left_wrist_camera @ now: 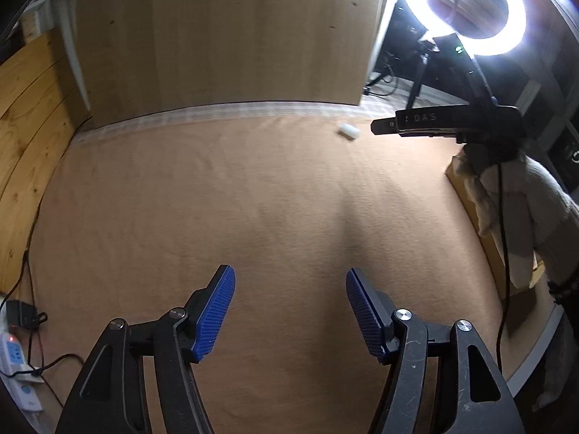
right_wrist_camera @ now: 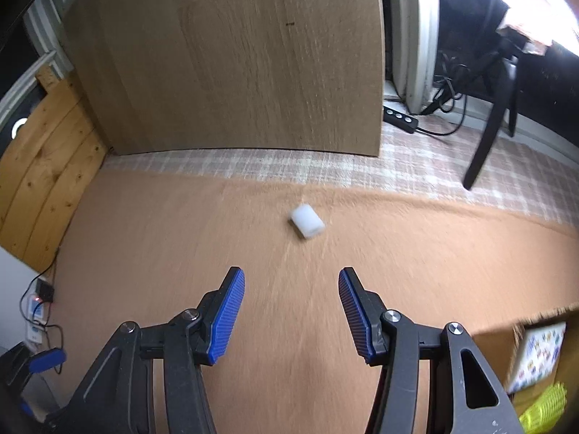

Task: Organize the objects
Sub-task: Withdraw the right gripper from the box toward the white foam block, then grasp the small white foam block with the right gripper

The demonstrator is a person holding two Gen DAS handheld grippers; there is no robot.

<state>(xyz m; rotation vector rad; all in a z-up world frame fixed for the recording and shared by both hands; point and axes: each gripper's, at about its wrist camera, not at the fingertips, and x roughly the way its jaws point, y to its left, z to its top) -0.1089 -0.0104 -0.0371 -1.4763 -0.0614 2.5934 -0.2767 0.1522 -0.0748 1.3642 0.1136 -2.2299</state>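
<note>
A small white cylinder (right_wrist_camera: 305, 221) lies on its side on the tan cloth (right_wrist_camera: 181, 235), a short way ahead of my right gripper (right_wrist_camera: 291, 271). That gripper is open, with only cloth between its blue pads (right_wrist_camera: 228, 318). In the left wrist view the same white cylinder (left_wrist_camera: 348, 131) lies far off at the upper right, near the cloth's back edge. My left gripper (left_wrist_camera: 289, 271) is open and holds nothing, well short of the cylinder.
An upright wooden board (left_wrist_camera: 224, 36) closes the back. A cardboard box (right_wrist_camera: 524, 358) with a colourful card and a yellow item sits at the right. A gloved hand (left_wrist_camera: 524, 209) holds a black tool body (left_wrist_camera: 448, 123). A ring light (left_wrist_camera: 474, 7) glares. Power strip and cables (left_wrist_camera: 14, 358) lie at the left.
</note>
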